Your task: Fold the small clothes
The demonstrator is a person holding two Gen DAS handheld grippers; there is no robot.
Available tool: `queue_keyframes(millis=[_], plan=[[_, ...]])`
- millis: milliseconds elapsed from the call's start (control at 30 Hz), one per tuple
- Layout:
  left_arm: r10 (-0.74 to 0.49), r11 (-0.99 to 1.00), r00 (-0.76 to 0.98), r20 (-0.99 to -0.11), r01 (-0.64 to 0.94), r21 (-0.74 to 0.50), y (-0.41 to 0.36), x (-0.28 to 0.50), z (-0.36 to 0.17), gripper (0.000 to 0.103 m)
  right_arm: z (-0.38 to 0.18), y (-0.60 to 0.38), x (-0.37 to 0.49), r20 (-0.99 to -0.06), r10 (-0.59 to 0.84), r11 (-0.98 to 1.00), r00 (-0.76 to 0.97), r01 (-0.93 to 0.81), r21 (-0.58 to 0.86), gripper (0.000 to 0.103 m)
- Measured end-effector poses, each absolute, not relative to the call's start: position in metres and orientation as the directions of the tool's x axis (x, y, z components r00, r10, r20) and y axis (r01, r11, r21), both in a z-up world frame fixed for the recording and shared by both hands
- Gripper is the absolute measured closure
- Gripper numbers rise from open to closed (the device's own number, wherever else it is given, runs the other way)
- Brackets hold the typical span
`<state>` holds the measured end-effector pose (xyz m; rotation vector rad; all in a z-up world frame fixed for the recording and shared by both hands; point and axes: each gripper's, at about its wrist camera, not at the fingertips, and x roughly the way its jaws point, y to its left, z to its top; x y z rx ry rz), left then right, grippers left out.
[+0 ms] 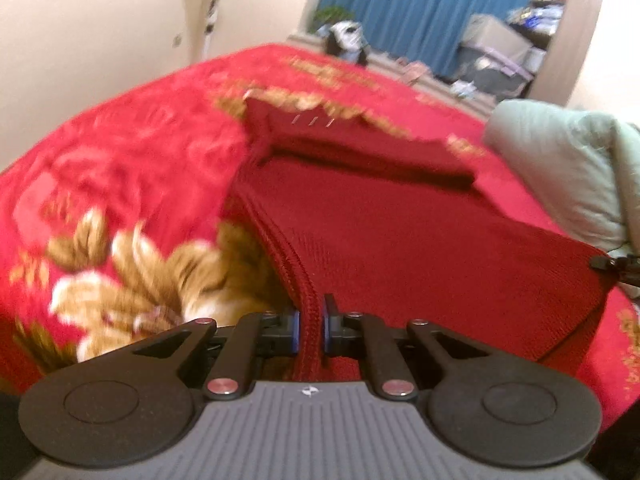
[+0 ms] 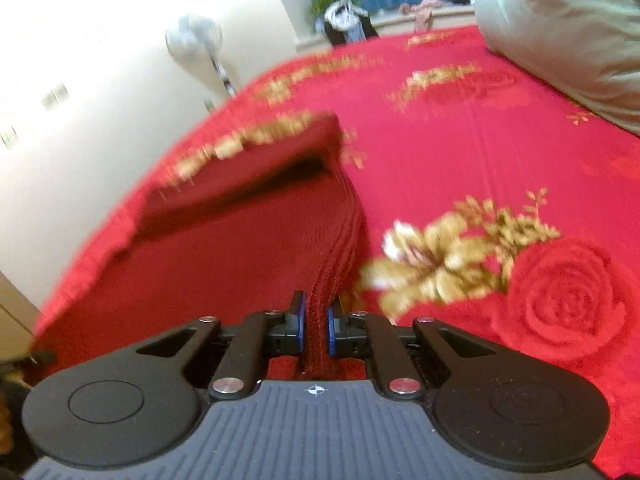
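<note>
The part of the dark red knitted garment point(image 1: 400, 232) pinched inside the left gripper point(image 1: 311, 330) is hidden between the blue pads, and its near hem drops out of sight behind the gripper body. In the right wrist view the same happens at the right gripper point(image 2: 316, 330). The far folded end of the garment is smeared by motion blur in both views. The floral blanket point(image 1: 120, 168) is blurred too. The grey pillow point(image 1: 560, 168) is cut off at the right edge.
</note>
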<state>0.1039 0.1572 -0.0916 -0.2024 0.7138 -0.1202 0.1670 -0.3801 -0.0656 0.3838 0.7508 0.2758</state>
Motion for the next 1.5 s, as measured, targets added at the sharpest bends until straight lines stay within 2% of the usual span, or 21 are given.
queue_keyframes(millis=[133, 267, 400, 567, 700, 833, 1133, 1333, 1400, 1433, 1500], plan=[[-0.214, 0.965, 0.790, -0.575, 0.081, -0.248, 0.163, 0.101, -0.053, 0.094, -0.037, -0.390, 0.155, -0.520, 0.421, 0.851, 0.743, -0.125, 0.509, 0.094], [-0.229, 0.962, 0.843, -0.486, 0.121, -0.244, 0.168, 0.084, -0.012, 0.094, -0.013, -0.391, 0.135, -0.468, 0.426, 0.843, 0.774, -0.152, 0.516, 0.095], [-0.301, 0.948, 0.861, -0.411, 0.222, -0.229, 0.176, 0.054, 0.022, 0.094, 0.018, -0.400, 0.102, -0.392, 0.449, 0.829, 0.803, -0.210, 0.519, 0.095], [-0.406, 0.896, 0.849, -0.338, 0.295, -0.333, 0.202, 0.012, 0.052, 0.094, 0.049, -0.426, 0.052, -0.285, 0.467, 0.769, 0.837, -0.226, 0.598, 0.095], [-0.401, 0.870, 0.846, -0.351, 0.233, -0.433, 0.225, 0.015, 0.053, 0.094, 0.051, -0.438, 0.036, -0.232, 0.458, 0.741, 0.858, -0.224, 0.633, 0.095], [-0.398, 0.870, 0.822, -0.408, 0.197, -0.453, 0.232, 0.051, 0.037, 0.094, 0.032, -0.440, 0.068, -0.298, 0.439, 0.748, 0.848, -0.161, 0.643, 0.095], [-0.337, 0.914, 0.757, -0.560, 0.122, -0.387, 0.238, 0.177, -0.009, 0.093, -0.022, -0.424, 0.188, -0.485, 0.412, 0.802, 0.772, -0.055, 0.594, 0.095], [-0.283, 0.937, 0.671, -0.685, 0.042, -0.346, 0.243, 0.271, -0.065, 0.093, -0.079, -0.411, 0.272, -0.644, 0.355, 0.848, 0.678, 0.057, 0.527, 0.094], [-0.271, 0.935, 0.620, -0.736, -0.012, -0.354, 0.246, 0.286, -0.088, 0.092, -0.097, -0.405, 0.281, -0.659, 0.354, 0.854, 0.664, 0.058, 0.517, 0.093], [-0.270, 0.932, 0.604, -0.750, -0.031, -0.361, 0.247, 0.290, -0.093, 0.091, -0.106, -0.403, 0.280, -0.661, 0.351, 0.859, 0.663, 0.053, 0.509, 0.089], [-0.269, 0.930, 0.607, -0.748, -0.039, -0.366, 0.249, 0.291, -0.094, 0.090, -0.120, -0.404, 0.276, -0.678, 0.334, 0.861, 0.655, 0.080, 0.502, 0.083]])
